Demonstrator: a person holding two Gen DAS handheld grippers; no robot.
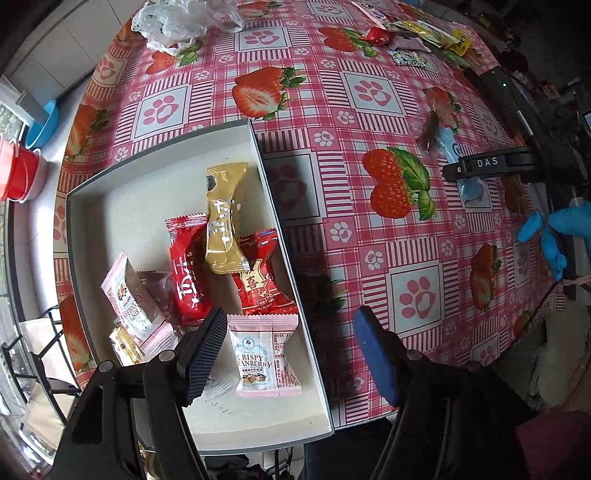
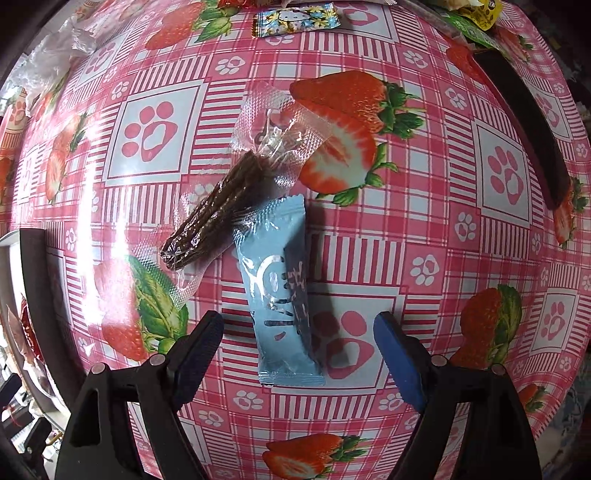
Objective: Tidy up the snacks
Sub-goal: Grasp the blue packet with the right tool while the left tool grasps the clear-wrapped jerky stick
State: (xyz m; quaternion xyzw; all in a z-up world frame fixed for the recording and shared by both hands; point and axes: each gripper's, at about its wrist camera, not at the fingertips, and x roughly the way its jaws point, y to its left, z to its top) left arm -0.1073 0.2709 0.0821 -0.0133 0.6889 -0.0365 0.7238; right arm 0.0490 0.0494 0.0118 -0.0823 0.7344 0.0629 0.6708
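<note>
On my tabletop (image 1: 369, 110) the box (image 1: 255, 144) sits at the near left with several snack packets (image 1: 221, 221) inside. Right of it, two wrapped snacks (image 2: 280, 288) lie touching; more packets (image 1: 406, 40) and a plastic bag (image 1: 177, 22) lie far.

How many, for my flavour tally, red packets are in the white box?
2. One red packet left of the gold packet, another under its lower end. Others may hide underneath.

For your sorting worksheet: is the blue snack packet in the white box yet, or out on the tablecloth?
Out. The blue snack packet lies flat on the tablecloth, outside the white box.
</note>
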